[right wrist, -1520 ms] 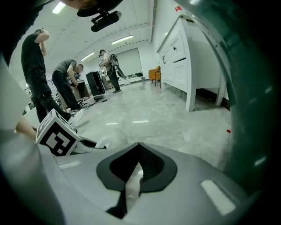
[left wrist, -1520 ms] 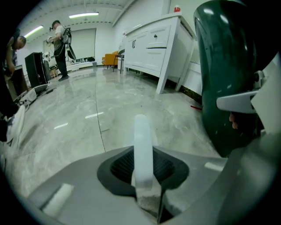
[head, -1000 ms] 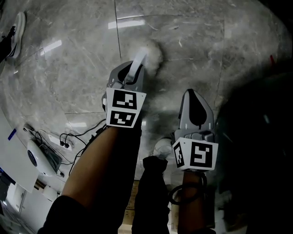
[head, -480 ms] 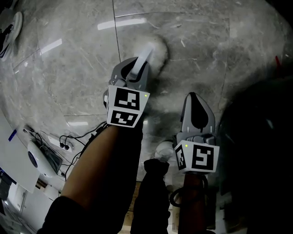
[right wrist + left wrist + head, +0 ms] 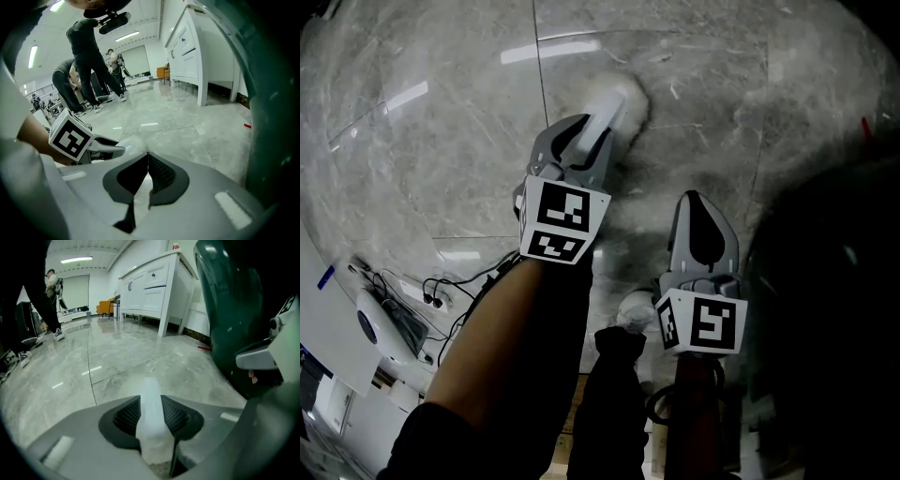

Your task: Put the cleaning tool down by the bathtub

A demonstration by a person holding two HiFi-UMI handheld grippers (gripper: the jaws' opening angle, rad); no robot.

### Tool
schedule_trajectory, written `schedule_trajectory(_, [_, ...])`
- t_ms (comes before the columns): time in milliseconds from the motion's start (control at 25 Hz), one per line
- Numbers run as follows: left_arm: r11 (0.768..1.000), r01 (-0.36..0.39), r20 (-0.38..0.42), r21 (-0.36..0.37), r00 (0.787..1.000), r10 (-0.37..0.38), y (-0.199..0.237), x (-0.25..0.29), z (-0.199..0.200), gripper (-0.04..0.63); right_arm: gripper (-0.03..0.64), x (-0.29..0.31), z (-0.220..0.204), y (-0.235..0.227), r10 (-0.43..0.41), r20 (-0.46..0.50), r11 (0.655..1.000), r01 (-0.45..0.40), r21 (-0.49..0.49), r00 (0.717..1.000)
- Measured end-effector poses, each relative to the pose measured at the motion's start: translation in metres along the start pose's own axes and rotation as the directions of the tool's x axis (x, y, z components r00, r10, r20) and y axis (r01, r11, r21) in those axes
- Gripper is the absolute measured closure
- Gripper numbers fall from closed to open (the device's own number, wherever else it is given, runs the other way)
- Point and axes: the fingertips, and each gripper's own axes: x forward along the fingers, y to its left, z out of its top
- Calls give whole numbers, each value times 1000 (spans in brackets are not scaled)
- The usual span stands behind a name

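Between your left jaws sits the tool [image 5: 150,420]: its white handle is clamped on both sides and runs fwd out of the grip. From the head view the tool's fluffy head [image 5: 628,97] looks down at the floor [image 5: 441,141], prob. touching or just above it; can't tell which. The tub [image 5: 830,281] is the dark mass at right, near the tool but apart from it. In the left gripper view the tub's dark green wall [image 5: 229,319] rises close on the right.

Progress, as I judge it: the carry and lowering are mostly done, and the tool is at floor level by the tub. Left to do: settle it flat, open the jaws, pull back. Release is not yet made.

Pose: your left gripper [image 5: 589,131] reaches fwd and down w/ forearm extended, marker cube facing up, jaws aimed along the floor away from you. Your right gripper [image 5: 703,200] hangs nearer to you, just beside the tub, pointing the same way. Its jaws are closed tip to tip w/ nothing between them. It's idle.
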Motion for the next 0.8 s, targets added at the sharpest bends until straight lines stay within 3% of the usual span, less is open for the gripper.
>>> schedule_trajectory(520, [1000, 13, 10, 10, 1000, -14, -11, -37, 26, 465, 600, -23, 40, 8, 8, 24, 1000, -7, -24, 1000])
schedule_trajectory(800, [1000, -17, 22, 0, 1000, 17, -9, -64, 57, 466, 598, -38, 77, 15, 17, 52, 1000, -15, -27, 998])
